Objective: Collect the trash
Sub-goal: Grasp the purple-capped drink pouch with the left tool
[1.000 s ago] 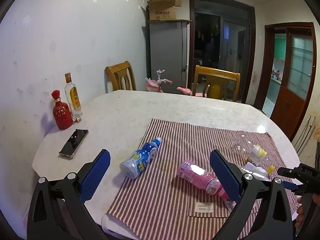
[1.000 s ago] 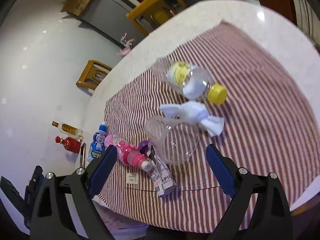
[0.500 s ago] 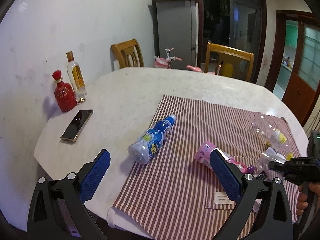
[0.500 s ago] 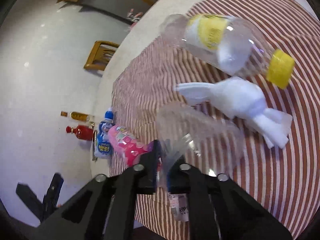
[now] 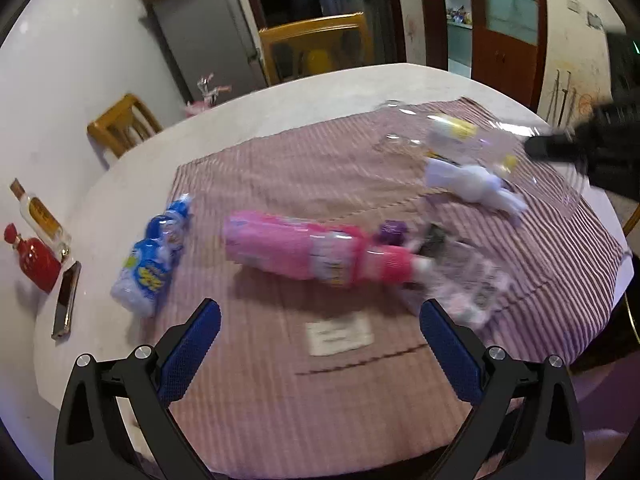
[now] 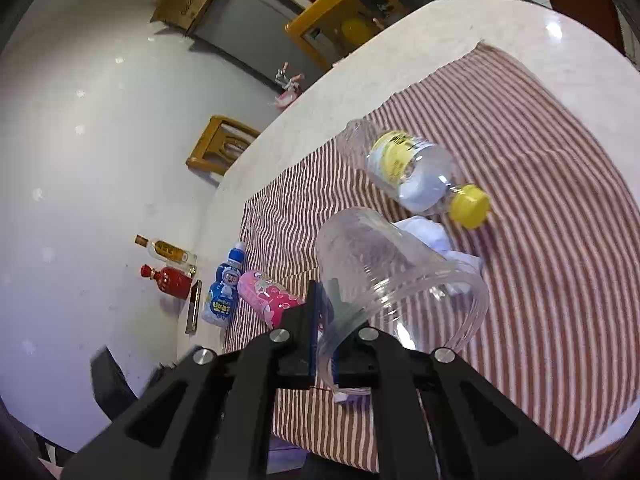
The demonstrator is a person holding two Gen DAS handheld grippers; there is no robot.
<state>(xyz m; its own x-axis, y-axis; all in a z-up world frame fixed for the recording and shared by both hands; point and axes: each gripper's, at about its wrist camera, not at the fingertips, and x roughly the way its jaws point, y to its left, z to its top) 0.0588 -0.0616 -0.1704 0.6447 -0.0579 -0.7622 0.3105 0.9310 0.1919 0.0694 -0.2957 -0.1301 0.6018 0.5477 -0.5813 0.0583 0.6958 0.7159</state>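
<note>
On the striped cloth [image 6: 540, 168] covering the pale table [image 5: 132, 176], the right gripper [image 6: 325, 332] pinches a clear plastic cup [image 6: 384, 264] by its rim, while the left gripper [image 5: 320, 340] gapes wide over the pink bottle [image 5: 304, 254].

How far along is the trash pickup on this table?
Nothing looks binned yet. In hand: the right gripper is shut on the clear plastic cup. Left: the pink bottle, blue bottle, yellow-capped bottle and crumpled tissue; the left gripper is open.
</note>
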